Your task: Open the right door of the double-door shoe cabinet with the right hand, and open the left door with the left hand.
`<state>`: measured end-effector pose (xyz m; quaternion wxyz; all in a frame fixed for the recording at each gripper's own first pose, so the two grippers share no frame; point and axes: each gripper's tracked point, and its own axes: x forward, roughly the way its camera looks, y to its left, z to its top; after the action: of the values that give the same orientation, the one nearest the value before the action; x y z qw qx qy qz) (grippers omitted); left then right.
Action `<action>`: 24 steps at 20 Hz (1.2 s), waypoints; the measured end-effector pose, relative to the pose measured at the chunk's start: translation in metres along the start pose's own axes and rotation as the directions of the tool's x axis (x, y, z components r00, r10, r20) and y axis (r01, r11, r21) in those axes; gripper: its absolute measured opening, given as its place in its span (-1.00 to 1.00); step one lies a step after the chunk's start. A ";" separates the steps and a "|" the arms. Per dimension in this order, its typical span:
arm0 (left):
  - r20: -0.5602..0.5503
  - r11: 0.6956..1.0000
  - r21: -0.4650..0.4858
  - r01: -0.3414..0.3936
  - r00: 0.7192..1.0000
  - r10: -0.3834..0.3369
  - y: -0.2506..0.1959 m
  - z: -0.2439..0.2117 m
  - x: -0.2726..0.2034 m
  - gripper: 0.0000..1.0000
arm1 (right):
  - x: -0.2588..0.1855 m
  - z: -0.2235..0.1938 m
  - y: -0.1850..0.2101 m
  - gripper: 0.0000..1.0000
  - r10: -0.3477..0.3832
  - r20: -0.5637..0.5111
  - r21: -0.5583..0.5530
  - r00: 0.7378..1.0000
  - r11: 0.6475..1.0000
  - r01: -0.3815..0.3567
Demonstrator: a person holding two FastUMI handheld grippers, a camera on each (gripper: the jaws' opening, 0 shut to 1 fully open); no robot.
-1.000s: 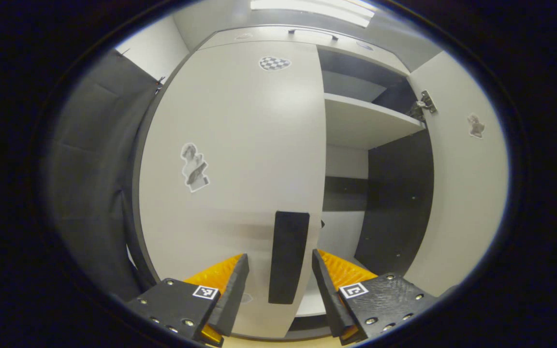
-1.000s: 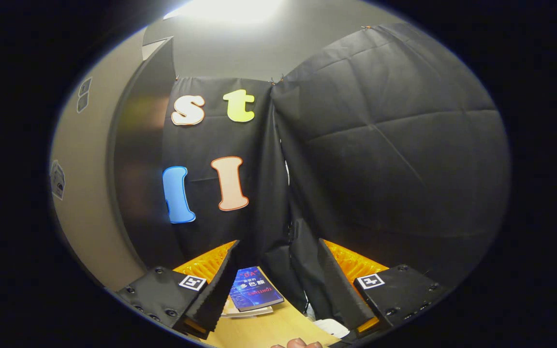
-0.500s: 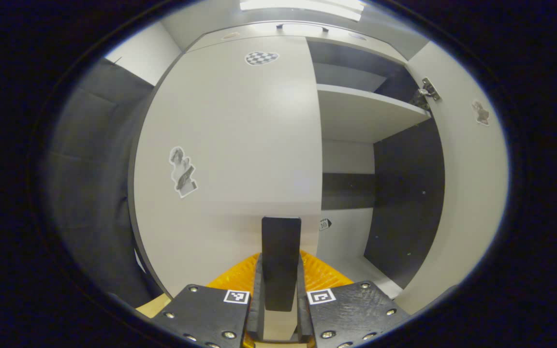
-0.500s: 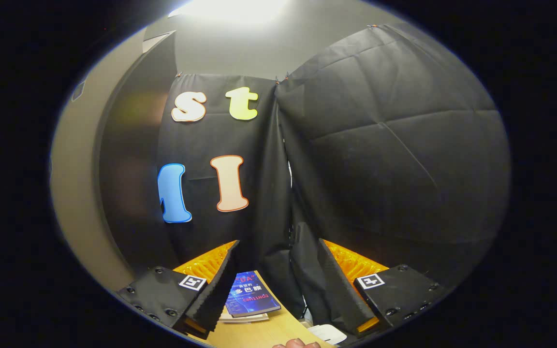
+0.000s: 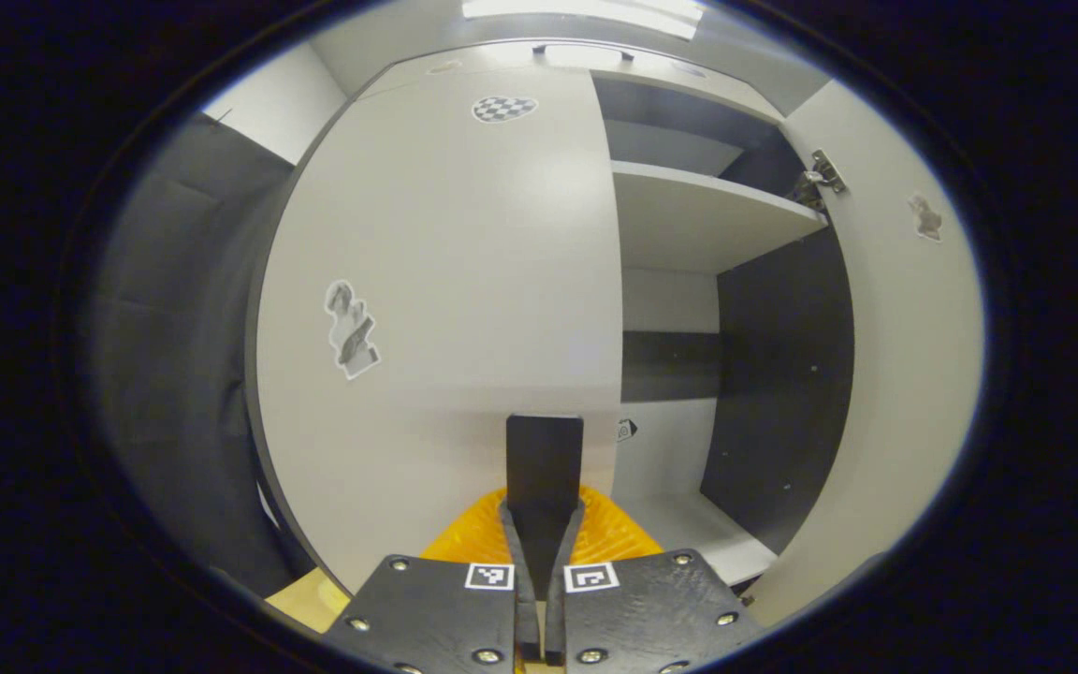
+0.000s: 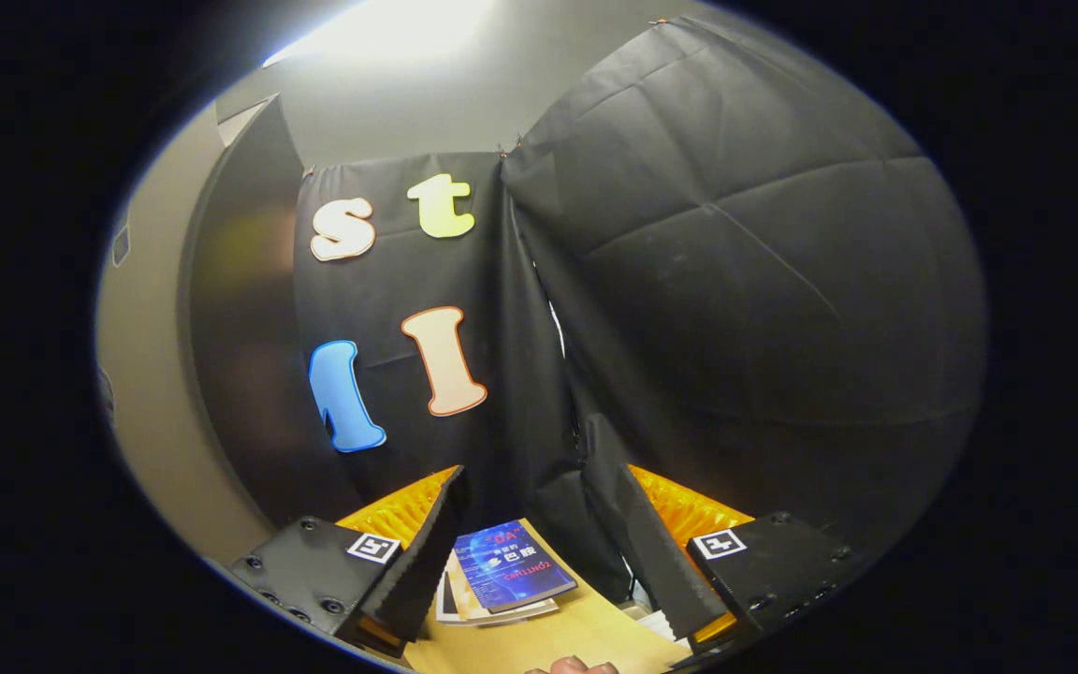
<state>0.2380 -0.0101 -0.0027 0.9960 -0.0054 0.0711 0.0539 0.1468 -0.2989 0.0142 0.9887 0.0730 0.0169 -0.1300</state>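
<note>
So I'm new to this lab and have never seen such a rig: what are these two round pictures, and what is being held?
A person holds a two-finger gripper in each hand, and a fisheye camera rides on each, looking along its fingers. In the left gripper view, the left gripper is shut on the dark handle of the cabinet's left door, which looks closed. The right door stands open, showing a shelf inside. In the right gripper view, the right gripper is open and holds nothing; it faces the booth's black cloth wall. Below it, a blue book lies on other papers on a wooden surface.
</note>
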 end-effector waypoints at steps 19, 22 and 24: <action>-0.012 0.992 -0.021 0.127 0.992 -0.127 0.013 -0.001 -0.020 -0.90 | -0.127 0.000 0.053 0.96 0.019 -0.031 -0.095 0.999 0.995 -0.022; -0.005 0.988 -0.041 0.147 0.989 -0.147 0.013 0.000 -0.023 -0.91 | -0.149 0.001 0.061 0.96 0.023 -0.020 -0.105 1.000 0.994 -0.025; 0.011 0.988 -0.037 0.149 0.989 -0.148 0.014 0.003 -0.026 -0.91 | -0.161 -0.001 0.066 0.96 0.026 -0.011 -0.114 1.000 0.993 -0.027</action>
<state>0.2117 0.0015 0.0040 0.9972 -0.0291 0.0655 -0.0191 0.0084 -0.1949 0.0308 0.9928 0.0172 0.0280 -0.1155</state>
